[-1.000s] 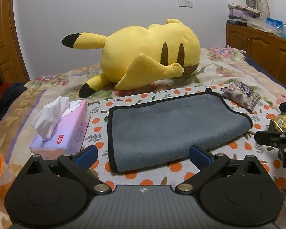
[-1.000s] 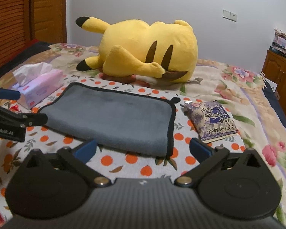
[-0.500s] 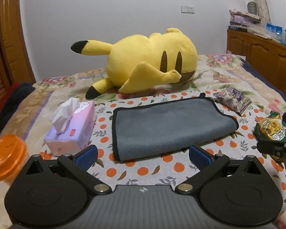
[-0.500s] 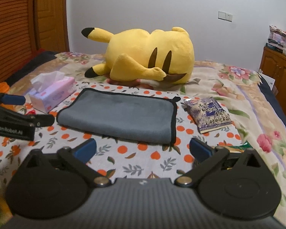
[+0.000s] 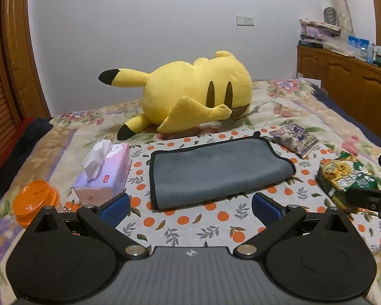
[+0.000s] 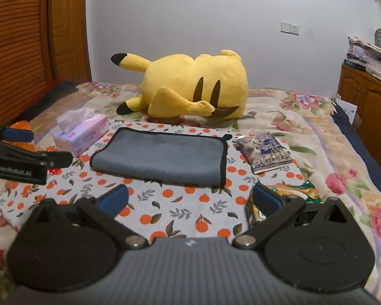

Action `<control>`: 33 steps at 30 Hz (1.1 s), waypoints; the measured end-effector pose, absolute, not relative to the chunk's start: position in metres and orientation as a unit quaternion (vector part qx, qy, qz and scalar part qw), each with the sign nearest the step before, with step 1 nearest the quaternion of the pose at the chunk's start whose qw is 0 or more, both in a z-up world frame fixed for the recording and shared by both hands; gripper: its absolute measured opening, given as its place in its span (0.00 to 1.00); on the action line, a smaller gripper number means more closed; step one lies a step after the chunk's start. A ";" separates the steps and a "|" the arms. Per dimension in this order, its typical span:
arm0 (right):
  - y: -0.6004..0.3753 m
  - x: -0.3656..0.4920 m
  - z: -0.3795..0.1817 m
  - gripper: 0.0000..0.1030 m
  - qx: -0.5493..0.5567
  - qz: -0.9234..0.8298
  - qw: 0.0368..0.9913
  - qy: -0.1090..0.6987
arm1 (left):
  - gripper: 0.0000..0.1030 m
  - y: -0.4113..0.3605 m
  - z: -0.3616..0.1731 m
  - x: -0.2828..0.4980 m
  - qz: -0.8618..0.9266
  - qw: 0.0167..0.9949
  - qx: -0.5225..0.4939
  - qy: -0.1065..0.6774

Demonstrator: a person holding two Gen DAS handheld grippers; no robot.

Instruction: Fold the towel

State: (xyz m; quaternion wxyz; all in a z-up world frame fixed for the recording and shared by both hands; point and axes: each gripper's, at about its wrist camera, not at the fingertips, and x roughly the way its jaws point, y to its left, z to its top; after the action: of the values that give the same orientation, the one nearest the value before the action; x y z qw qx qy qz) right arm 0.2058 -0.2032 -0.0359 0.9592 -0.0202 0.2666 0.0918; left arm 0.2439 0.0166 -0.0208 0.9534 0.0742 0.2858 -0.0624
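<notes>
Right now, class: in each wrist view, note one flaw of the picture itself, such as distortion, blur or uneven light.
Left wrist view: fisheye distortion bows the door frame at the left edge; the green snack packet at the right looks slightly smeared. Right wrist view: the wooden headboard curves likewise; the tissue box is soft, while the grey towel at centre is sharp. Both views darken in the corners.

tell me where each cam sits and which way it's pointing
Left wrist: on the left gripper, looking forward across the bed at the grey towel; own open fingers below, right gripper at the right edge.
Right wrist: on the right gripper, facing the same towel; left gripper at the left edge.
Both share: towel, yellow plush, tissue box.
</notes>
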 end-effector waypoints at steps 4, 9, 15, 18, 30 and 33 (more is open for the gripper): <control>-0.208 0.191 -0.031 1.00 -0.011 0.087 0.961 0.263 | 1.00 0.016 -0.014 0.226 -0.070 0.954 0.069 0.283; -0.211 0.174 -0.027 1.00 -0.009 0.085 0.962 0.258 | 1.00 0.011 -0.010 0.206 -0.073 0.953 0.078 0.284; -0.215 0.153 -0.023 1.00 -0.006 0.086 0.964 0.252 | 1.00 0.007 -0.009 0.182 -0.078 0.952 0.083 0.285; -0.217 0.144 -0.023 1.00 -0.004 0.085 0.964 0.251 | 1.00 0.005 -0.009 0.169 -0.079 0.952 0.081 0.286; -0.230 0.104 -0.022 1.00 0.007 0.075 0.966 0.246 | 1.00 -0.003 -0.008 0.128 -0.084 0.951 0.073 0.290; -0.231 0.093 -0.023 1.00 0.002 0.072 0.967 0.243 | 1.00 -0.004 -0.009 0.119 -0.085 0.950 0.070 0.291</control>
State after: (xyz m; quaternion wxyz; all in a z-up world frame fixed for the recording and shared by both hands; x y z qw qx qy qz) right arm 0.0929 -0.2309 -0.0232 0.9673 0.0018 0.2432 0.0725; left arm 0.1194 -0.0037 -0.0091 0.9503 0.0702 0.2912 -0.0851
